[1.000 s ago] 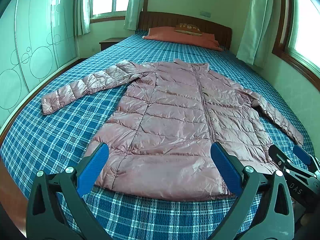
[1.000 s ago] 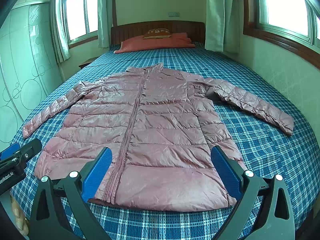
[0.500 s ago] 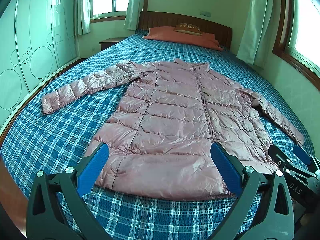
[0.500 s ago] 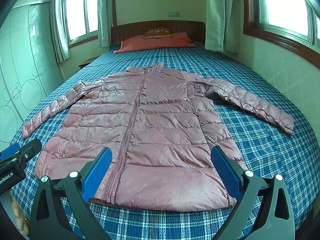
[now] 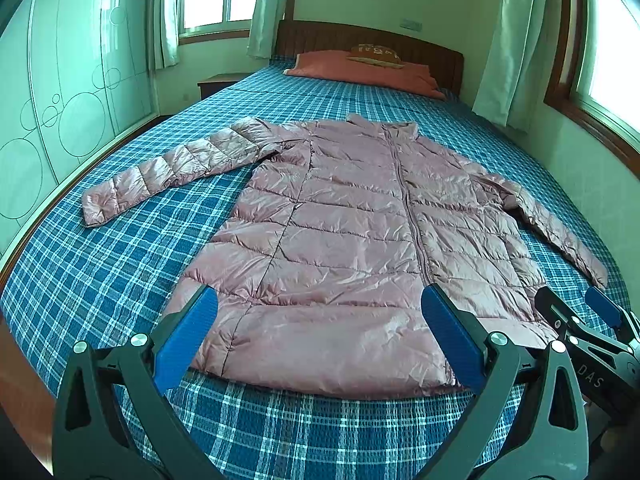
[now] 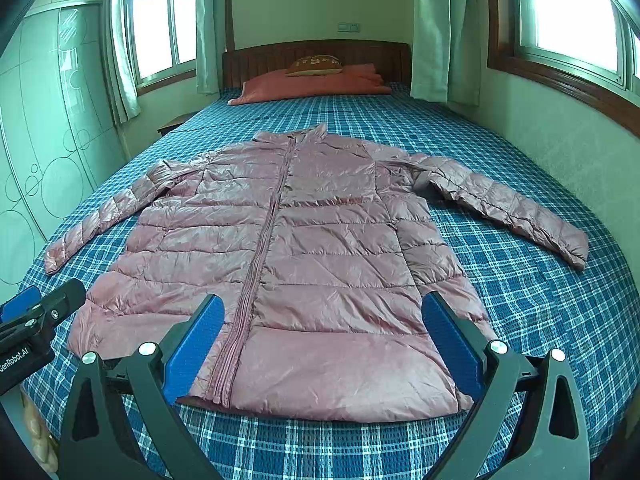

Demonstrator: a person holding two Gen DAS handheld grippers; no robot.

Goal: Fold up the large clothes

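Lying flat, zipped, sleeves spread: pink puffer jacket (image 5: 360, 240) on the plaid bed (image 5: 100, 272) | left hand-held gripper (image 5: 320, 336) spread wide above hem's left part, holding nothing | right hand-held gripper (image 6: 320, 344) likewise over hem's right part, not touching

A bed (image 5: 100, 280) in blue plaid cover fills the room. Flat on it, a pink puffer jacket (image 5: 352, 240), zipped, collar toward twelve o'clock, sleeves out to nine and three. Up at twelve, an orange pillow (image 5: 360, 70).
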